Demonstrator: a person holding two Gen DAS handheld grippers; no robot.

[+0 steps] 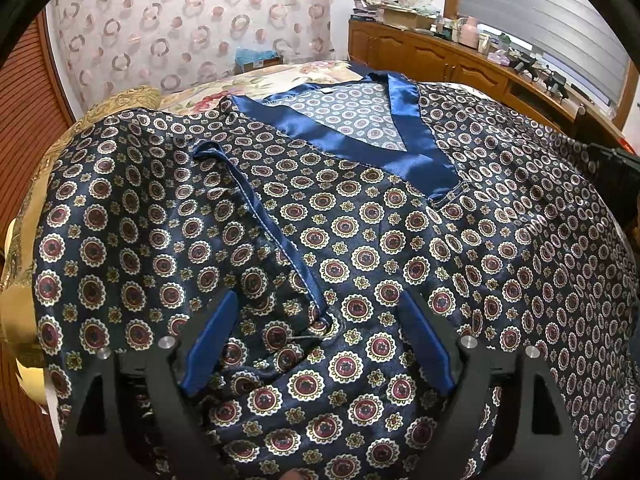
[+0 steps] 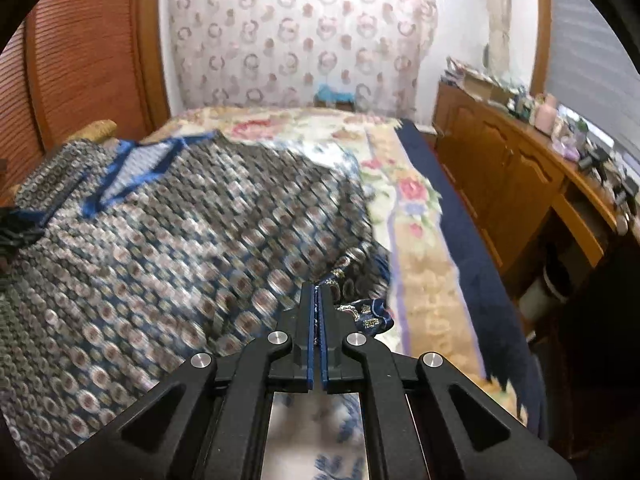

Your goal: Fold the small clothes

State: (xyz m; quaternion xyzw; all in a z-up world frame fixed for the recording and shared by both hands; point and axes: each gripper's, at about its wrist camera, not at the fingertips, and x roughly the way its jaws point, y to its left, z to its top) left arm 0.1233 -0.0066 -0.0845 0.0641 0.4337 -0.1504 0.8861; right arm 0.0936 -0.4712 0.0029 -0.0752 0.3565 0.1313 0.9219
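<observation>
Shirt (image 2: 180, 240) edge between right gripper (image 2: 319, 292) fingers (image 2: 306, 320)

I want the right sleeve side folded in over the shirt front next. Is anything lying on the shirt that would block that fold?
Nothing visible does. The right gripper is shut on the shirt edge. The patterned front up to the blue V-neck trim lies bare. Only the left gripper hovers over the opposite folded sleeve, jaws open.

A bed (image 2: 416, 216) with a cream floral cover and a navy border along its right edge fills the middle of the right wrist view. A navy satin top (image 1: 360, 240) with medallion print and blue V-neck lies spread flat on it, covering the left half.
</observation>
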